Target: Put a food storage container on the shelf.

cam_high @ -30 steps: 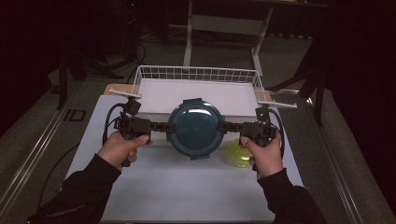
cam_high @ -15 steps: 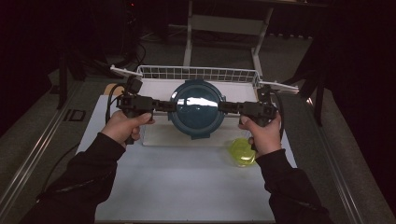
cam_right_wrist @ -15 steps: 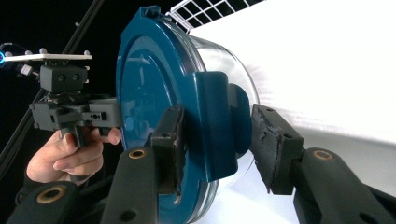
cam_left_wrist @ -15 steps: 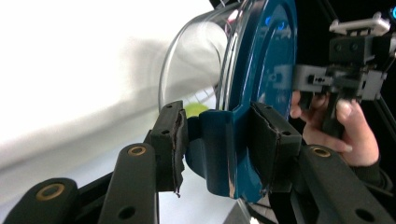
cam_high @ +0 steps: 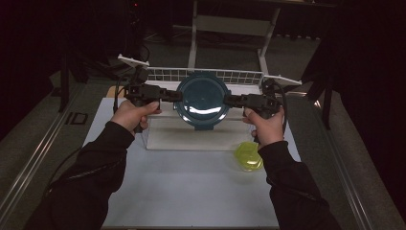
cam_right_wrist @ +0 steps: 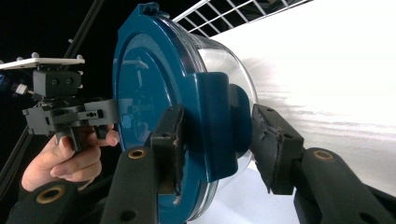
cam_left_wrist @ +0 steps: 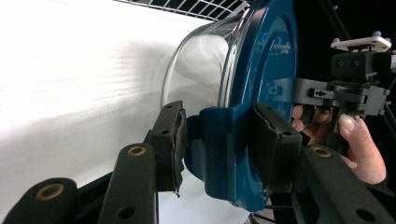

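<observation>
Both grippers, left (cam_high: 176,96) and right (cam_high: 229,100), were clamped on the bowl (cam_high: 202,99) between them; you needed equal pressure, level hands.

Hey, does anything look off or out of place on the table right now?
The lidded glass container is held up between both grippers, not resting on anything. A yellow-green lid lies apart on the white mat. Nothing looks spilled or broken.
</observation>
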The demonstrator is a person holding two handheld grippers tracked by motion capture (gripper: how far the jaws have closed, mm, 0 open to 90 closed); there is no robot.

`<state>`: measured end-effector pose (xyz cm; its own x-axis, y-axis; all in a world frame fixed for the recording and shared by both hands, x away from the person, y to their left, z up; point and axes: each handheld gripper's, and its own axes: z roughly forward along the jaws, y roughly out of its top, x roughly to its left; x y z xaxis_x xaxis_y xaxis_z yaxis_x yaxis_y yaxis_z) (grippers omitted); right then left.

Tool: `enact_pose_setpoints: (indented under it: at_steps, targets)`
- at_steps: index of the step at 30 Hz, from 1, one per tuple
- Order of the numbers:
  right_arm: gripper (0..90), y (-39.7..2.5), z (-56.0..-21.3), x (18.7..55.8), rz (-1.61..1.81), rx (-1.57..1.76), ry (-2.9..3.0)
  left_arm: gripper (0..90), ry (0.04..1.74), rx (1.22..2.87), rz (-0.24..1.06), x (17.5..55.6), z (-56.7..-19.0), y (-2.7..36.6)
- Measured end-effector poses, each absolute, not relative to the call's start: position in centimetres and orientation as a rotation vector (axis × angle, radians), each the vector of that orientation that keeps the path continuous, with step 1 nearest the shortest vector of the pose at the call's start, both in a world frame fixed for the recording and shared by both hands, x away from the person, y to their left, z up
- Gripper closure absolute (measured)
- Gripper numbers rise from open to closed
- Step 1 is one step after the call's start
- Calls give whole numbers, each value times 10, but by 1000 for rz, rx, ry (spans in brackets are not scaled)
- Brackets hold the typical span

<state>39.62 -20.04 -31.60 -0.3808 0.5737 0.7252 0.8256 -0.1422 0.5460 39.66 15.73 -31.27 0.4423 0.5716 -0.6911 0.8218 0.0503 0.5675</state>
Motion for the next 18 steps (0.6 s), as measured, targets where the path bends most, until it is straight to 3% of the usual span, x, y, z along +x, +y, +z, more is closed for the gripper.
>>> enact_pose_setpoints:
  at_steps: [16, 18]
  targets:
    - [533, -201, -313, 413, -1473, -1699, -1899, 549, 1265, 1558, -302, 417, -320, 152]
    - [568, -201, -313, 415, -1467, -1711, -1901, 547, 1270, 1554, -293, 419, -322, 152]
